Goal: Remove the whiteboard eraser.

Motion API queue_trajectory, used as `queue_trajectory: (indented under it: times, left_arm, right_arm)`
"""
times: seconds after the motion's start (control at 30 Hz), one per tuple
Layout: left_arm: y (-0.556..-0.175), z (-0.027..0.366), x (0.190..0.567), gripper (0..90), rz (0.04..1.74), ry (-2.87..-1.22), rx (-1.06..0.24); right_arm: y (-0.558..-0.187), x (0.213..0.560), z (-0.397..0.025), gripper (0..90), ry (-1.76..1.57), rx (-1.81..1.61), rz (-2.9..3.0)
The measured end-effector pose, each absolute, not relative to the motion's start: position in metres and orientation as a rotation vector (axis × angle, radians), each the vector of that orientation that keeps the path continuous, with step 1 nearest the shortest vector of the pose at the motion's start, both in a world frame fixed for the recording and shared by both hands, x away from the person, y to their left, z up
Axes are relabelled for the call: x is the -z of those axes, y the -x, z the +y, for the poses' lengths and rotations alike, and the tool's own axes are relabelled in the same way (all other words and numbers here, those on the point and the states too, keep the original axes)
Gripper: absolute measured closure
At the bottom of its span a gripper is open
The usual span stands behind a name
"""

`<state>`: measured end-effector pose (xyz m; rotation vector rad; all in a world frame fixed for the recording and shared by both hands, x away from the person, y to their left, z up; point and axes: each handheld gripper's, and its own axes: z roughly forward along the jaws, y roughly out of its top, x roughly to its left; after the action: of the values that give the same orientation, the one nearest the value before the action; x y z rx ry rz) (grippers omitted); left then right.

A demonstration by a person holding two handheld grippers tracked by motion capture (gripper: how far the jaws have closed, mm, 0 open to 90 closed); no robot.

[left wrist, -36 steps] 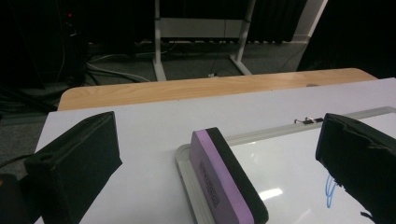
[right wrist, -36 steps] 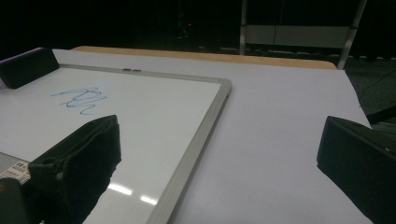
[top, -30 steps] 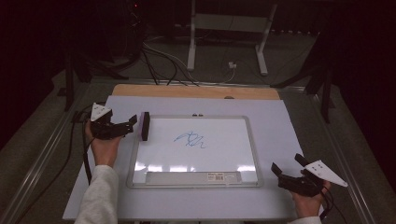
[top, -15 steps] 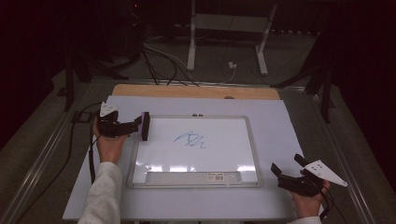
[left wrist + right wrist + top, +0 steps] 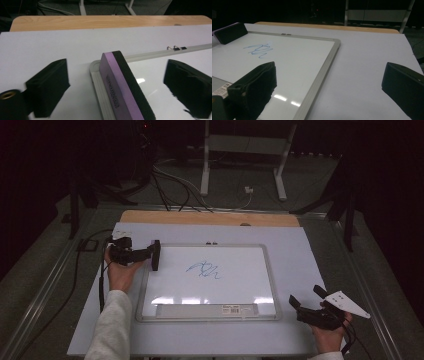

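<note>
A whiteboard with a grey frame lies flat mid-table and carries a blue scribble. A purple eraser with black felt stands on edge on the board's left frame. My left gripper is open, with one jaw on each side of the eraser and a gap at both. My right gripper rests open by the board's near right corner with nothing between its jaws. The eraser also sits far left in the right gripper view.
A white sheet covers the table, and a wooden strip shows along its far edge. A label strip runs along the board's near frame. Cables and a metal stand lie on the floor beyond.
My left gripper has moved right and turned, bringing its jaws from left of the eraser to either side of it. The right gripper has stayed put.
</note>
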<state>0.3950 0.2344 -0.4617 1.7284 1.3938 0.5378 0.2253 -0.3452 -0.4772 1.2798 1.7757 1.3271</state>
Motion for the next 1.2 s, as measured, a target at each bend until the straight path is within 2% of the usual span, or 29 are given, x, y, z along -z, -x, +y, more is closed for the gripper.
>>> queue_trajectory:
  times: [0.07, 0.13, 0.27, 0.63, 0.97, 1.2]
  left_arm:
    - [-0.396, 0.234, 0.463, 9.6, 1.404, -1.732, -0.528]
    - [-0.397, 0.233, 0.465, 16.4, 1.403, -1.743, -0.519]
    - [-0.399, 0.229, 0.469, 20.6, 1.415, -1.772, -0.504]
    - [-0.403, 0.227, 0.480, 26.3, 1.476, -1.799, -0.478]
    - [-0.399, 0.228, 0.483, 43.2, 1.473, -1.795, -0.426]
    - [-0.399, 0.227, 0.485, 45.5, 1.469, -1.795, -0.400]
  right_arm:
    - [-0.225, 0.477, -0.345, 0.0, -1.281, -1.327, 1.777]
    - [-0.225, 0.477, -0.345, 0.0, -1.280, -1.328, 1.777]
    - [-0.225, 0.477, -0.346, 0.0, -1.281, -1.330, 1.779]
    - [-0.226, 0.479, -0.348, 0.0, -1.289, -1.328, 1.791]
    - [-0.225, 0.478, -0.345, 0.0, -1.279, -1.317, 1.796]
    - [-0.226, 0.479, -0.345, 0.0, -1.285, -1.315, 1.799]
